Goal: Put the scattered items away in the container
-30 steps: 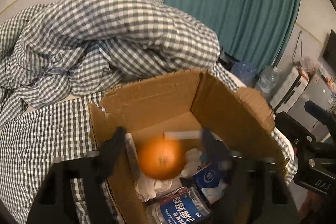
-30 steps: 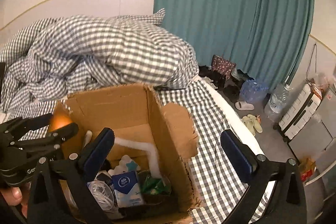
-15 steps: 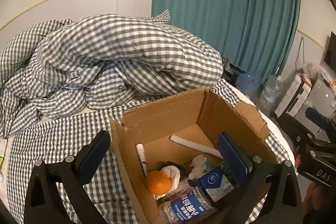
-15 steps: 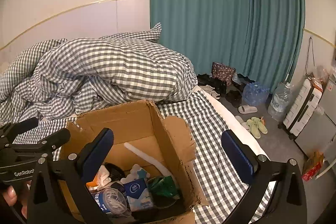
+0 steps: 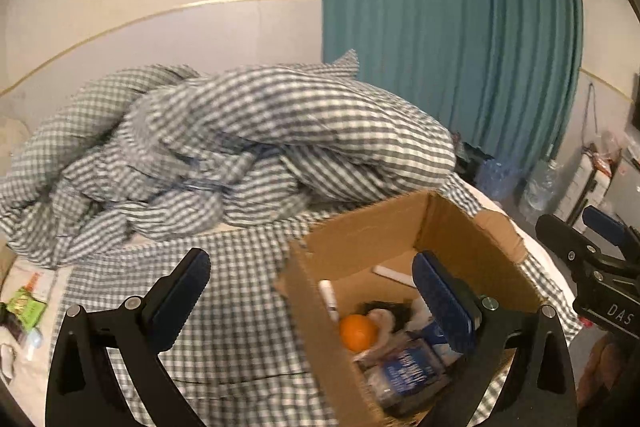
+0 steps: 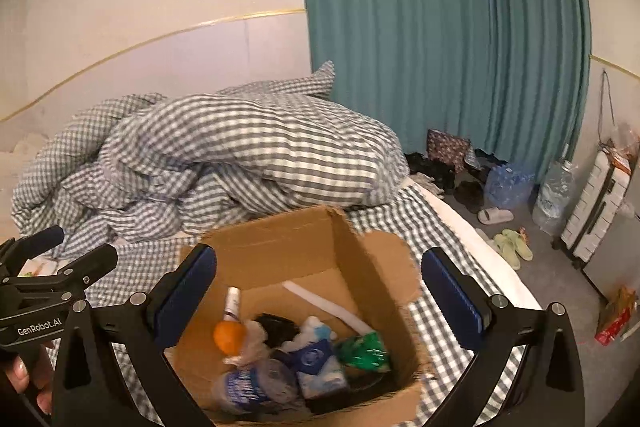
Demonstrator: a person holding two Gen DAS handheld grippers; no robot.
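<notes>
A cardboard box (image 5: 360,231) (image 6: 280,243) stands open on the checked bedsheet. An orange (image 5: 357,331) (image 6: 227,335) lies inside it with a white marker (image 5: 328,297), a white tube (image 6: 324,301), a blue tissue pack (image 6: 318,361), a green packet (image 6: 362,349) and a water bottle (image 5: 408,373). My left gripper (image 5: 312,291) is open and empty, above the box's left wall. My right gripper (image 6: 320,291) is open and empty, above the box. A few small items (image 5: 24,311) lie on the bed at far left.
A rumpled checked duvet (image 5: 224,155) is piled behind the box. A teal curtain (image 6: 440,27) hangs at the back. Slippers (image 6: 512,247), water bottles (image 6: 508,183) and a white suitcase (image 6: 596,215) stand on the floor right of the bed.
The orange left my left gripper and dropped into the box. Both grippers rose and drew back from the box; the left one swung to the left.
</notes>
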